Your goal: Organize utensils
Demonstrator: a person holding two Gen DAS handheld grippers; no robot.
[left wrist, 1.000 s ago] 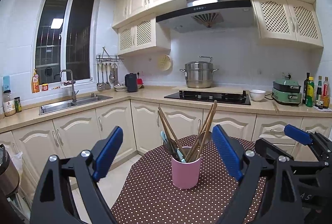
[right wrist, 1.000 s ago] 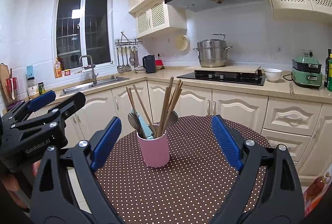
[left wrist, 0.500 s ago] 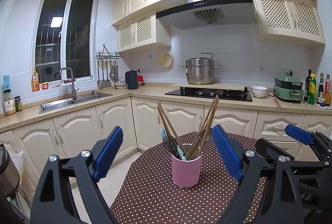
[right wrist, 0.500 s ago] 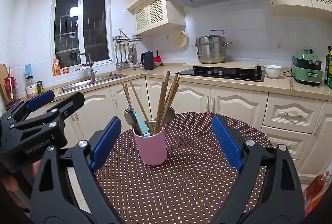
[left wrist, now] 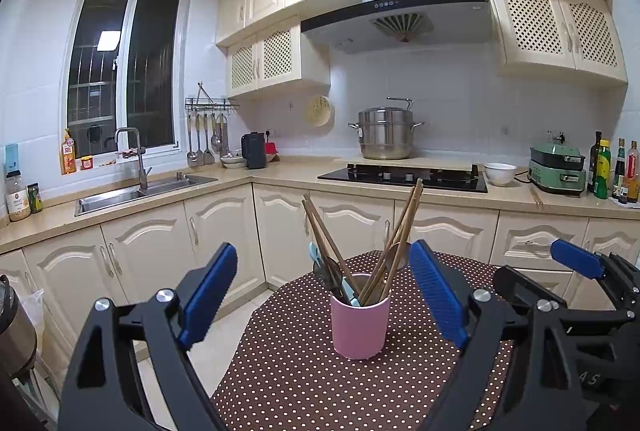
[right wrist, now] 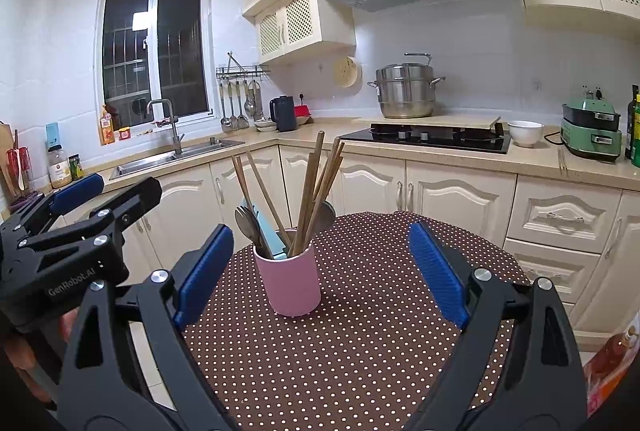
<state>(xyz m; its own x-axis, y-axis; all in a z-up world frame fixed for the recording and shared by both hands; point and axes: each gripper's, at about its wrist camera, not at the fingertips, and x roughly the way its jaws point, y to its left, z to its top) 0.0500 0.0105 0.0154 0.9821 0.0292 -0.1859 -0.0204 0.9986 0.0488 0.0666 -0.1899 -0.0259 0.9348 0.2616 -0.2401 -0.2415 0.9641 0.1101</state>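
Observation:
A pink cup (left wrist: pixel 360 325) stands upright on a round table with a brown polka-dot cloth (left wrist: pixel 304 383). It holds several wooden chopsticks (left wrist: pixel 400 235), metal spoons (left wrist: pixel 327 271) and a light blue utensil. It also shows in the right wrist view (right wrist: pixel 289 281) with the chopsticks (right wrist: pixel 316 191). My left gripper (left wrist: pixel 322 295) is open and empty, just short of the cup. My right gripper (right wrist: pixel 320 271) is open and empty, the cup ahead and slightly left. Each gripper shows at the edge of the other's view.
Cream kitchen cabinets (left wrist: pixel 224 227) run behind the table, with a sink (left wrist: pixel 132 191), a black hob (left wrist: pixel 404 177) and a steel pot (left wrist: pixel 386 133) on the counter. Bottles (left wrist: pixel 612 171) stand at the right. The table's far edge is near the cabinets.
Both views have tilted up slightly, so the cup sits a little lower in frame. Both grippers stay open and the cup has not moved.

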